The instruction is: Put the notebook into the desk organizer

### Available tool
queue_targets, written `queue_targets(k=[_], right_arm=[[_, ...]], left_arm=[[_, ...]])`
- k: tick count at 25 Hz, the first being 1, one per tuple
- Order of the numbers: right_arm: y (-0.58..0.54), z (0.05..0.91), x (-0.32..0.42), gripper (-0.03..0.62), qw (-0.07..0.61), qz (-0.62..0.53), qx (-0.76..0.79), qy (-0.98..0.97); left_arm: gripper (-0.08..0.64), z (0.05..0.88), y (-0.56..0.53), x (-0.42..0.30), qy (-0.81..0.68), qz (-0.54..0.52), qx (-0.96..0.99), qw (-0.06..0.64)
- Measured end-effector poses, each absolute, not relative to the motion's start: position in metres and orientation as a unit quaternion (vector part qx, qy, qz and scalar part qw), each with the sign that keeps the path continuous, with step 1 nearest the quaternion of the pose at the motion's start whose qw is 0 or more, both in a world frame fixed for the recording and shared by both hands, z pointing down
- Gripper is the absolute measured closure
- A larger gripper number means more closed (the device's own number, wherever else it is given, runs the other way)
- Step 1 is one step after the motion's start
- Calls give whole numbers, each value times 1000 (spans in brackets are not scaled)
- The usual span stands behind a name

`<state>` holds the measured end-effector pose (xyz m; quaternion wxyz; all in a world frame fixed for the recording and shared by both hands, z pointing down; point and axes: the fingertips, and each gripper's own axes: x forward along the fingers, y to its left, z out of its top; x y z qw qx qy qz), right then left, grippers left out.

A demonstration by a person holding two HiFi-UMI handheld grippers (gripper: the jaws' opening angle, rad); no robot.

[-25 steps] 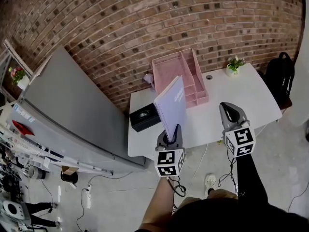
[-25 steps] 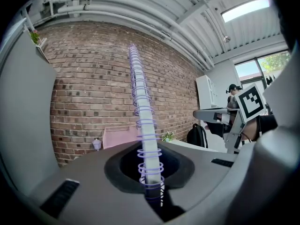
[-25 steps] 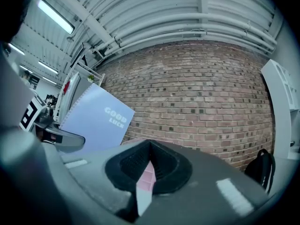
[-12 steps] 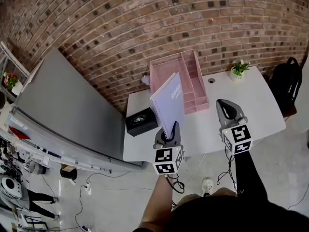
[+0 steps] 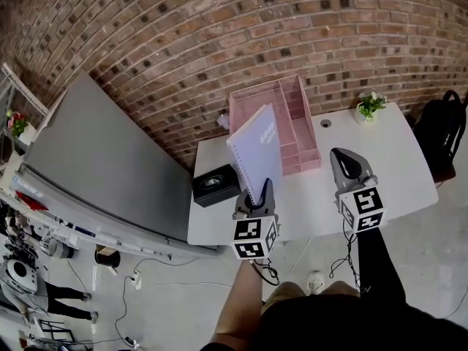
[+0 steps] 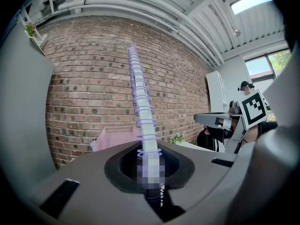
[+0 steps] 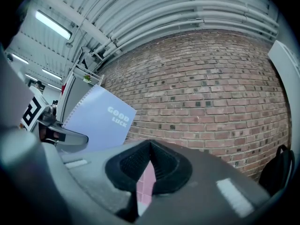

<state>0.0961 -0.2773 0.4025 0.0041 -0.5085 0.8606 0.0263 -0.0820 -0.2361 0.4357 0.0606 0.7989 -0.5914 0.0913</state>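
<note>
Gripping the lilac spiral notebook by its lower end, your left gripper has both fingers pressed onto the covers right at the wire binding, and the book stands nearly upright, leaning slightly. Its cover reads "GOOD LUCK" in the right gripper view. Take the pink desk organizer as your reference: the notebook is held on the near side of it and is not in any compartment. In the head view its top corner overlaps the organizer's left half. Your right gripper hangs to the right of the organizer's near corner. Its fingers meet at the tips with nothing held, and only a sliver of the pink organizer shows past them. The organizer sits on a white desk, against the brick wall. A black box with an oval opening sits to the organizer's left, near the desk's left edge. A small potted plant stands to the organizer's right, beside the wall. A black backpack rests farther right, beyond the desk's end.
</note>
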Motion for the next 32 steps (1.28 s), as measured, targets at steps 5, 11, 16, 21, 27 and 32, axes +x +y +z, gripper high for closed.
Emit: queue_targets(k=[5, 11, 16, 21, 27, 32], right_arm=[[-282, 406, 94, 592, 2, 24, -508, 861], [-295, 411, 89, 592, -7, 26, -511, 859], [-318, 414, 86, 592, -16, 27, -517, 855], [-353, 409, 78, 592, -18, 32, -526, 849], [-394, 404, 61, 592, -31, 42, -536, 843], [-416, 398, 62, 592, -34, 49, -553, 831]], left_arm=[[525, 437, -241, -87, -592, 91, 798, 67], [525, 440, -259, -88, -585, 90, 802, 76], [525, 440, -288, -90, -573, 88, 810, 89], [525, 435, -325, -93, -551, 84, 823, 109], [525, 444, -369, -90, -489, 106, 853, 148], [525, 441, -391, -83, -429, 102, 880, 178]])
